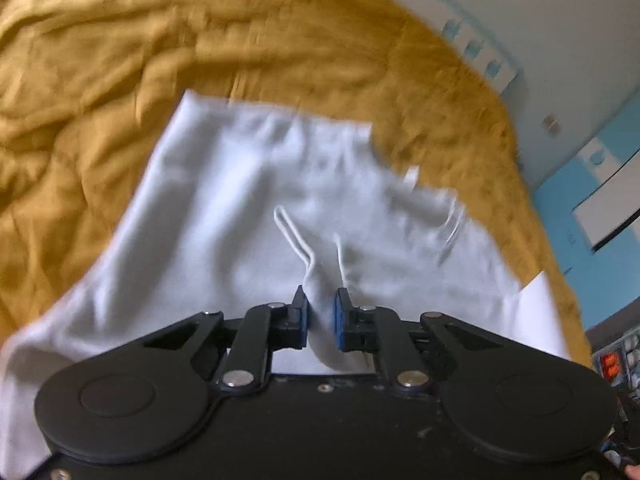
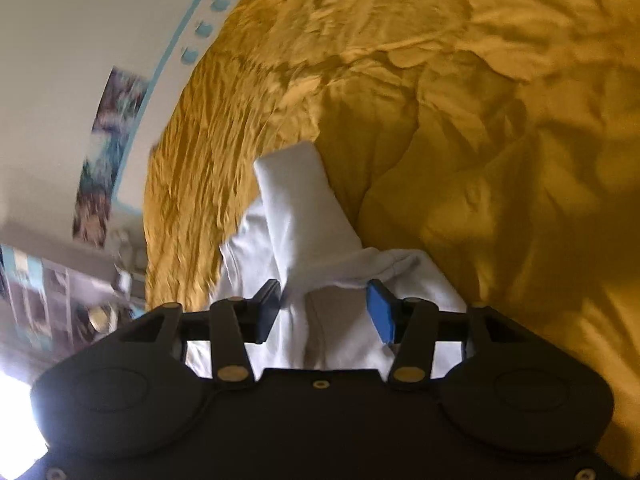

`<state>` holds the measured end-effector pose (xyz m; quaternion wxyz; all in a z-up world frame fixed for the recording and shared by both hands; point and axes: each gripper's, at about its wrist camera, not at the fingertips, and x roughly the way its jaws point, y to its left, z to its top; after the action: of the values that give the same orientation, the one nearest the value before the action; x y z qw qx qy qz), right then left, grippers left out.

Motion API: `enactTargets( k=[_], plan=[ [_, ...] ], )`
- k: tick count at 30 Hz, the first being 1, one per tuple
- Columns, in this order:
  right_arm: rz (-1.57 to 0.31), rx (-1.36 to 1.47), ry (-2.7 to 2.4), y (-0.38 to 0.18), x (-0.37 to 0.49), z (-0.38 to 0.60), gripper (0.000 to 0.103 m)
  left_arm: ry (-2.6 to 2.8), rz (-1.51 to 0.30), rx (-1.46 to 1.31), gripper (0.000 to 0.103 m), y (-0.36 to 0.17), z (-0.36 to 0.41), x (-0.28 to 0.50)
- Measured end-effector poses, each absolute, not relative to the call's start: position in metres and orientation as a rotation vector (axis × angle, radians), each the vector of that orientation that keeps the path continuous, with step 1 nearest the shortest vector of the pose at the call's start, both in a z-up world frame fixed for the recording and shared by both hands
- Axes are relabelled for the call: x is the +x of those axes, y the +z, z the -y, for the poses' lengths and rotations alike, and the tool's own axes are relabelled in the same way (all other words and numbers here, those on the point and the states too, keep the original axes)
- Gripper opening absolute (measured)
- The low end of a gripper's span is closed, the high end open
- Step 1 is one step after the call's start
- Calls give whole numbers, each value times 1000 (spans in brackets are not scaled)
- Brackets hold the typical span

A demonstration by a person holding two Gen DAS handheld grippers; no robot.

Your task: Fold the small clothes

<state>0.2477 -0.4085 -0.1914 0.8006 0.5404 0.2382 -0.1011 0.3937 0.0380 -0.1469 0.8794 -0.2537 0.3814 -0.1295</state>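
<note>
Clamped between the blue pads of the left gripper point(image 1: 322, 308): a bunched ridge of the white garment point(image 1: 256, 216), pinched tight, with a hem or seam loop standing up just beyond the fingertips. Looks like small shorts or a similar piece, though motion blur hides the cut. Most of it spread across the mustard-yellow bedcover point(image 1: 100, 80), rumpled, the far edge roughly straight and one corner flipped back at the right.

On the other side, right gripper point(image 2: 326, 306) wider set, pads bracketing a thick wad of the same white cloth point(image 2: 292, 216). Touching it on both sides, apparently, but cannot tell whether truly gripping or only straddling. A folded flap rising past the fingers and leaning over the bedcover point(image 2: 480, 120).

Probably mid-fold, both ends lifted to carry one half over the other.

Risks from here:
- Uneven holds. Tight pinch on the left, doubtful hold on the right; any pull could drag the cloth out of the right jaws and skew the fold.
- Only a narrow ridge caught on the left, so the lower layer may stay behind and crumple.
- Soft, wrinkled bedcover underneath; could ruck up with the garment and spoil a flat lay.
- Fast motion, judging by blur; edges likely to land misaligned.
</note>
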Motion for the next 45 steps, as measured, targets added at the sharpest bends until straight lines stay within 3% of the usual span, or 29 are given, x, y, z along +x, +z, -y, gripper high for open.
enactTargets(
  k=[4,9,14,16,17,22,25,28,30,33,39,45],
  plan=[
    [-497,1226,-215,-196,243,413,49,-235,-677,-535,10,-121,-72,378],
    [-513,1231,-240,-203,245,409,49,-173,-828,-456,11,-158,-89,380],
    [-519,1244,-303,-204,252,407,48,-153,-839,-426,11,-172,-85,382],
    [-529,1246,-320,-203,255,407,38,-155,-831,-434,11,-167,-87,382],
    [-544,1224,-324,-202,258,408,7,-159,-822,-442,11,-163,-87,382],
    [-521,1083,-327,-183,250,402,3,-168,-841,-413,11,-161,-89,380],
    [-606,1025,-387,-196,255,402,0,-162,-889,-328,19,-177,-80,382],
    [-612,1032,-370,-208,254,409,0,-173,-886,-297,26,-168,-82,379],
    [-618,1034,-360,-201,248,412,12,-159,-883,-287,30,-155,-87,373],
    [-626,864,-373,-177,245,405,22,-154,-876,-257,27,-137,-92,369],
    [-532,661,-227,-141,259,376,24,-286,-859,-295,29,-128,-70,371],
    [-665,637,-194,-168,289,365,24,-260,-922,-265,33,-164,-55,377]
  ],
)
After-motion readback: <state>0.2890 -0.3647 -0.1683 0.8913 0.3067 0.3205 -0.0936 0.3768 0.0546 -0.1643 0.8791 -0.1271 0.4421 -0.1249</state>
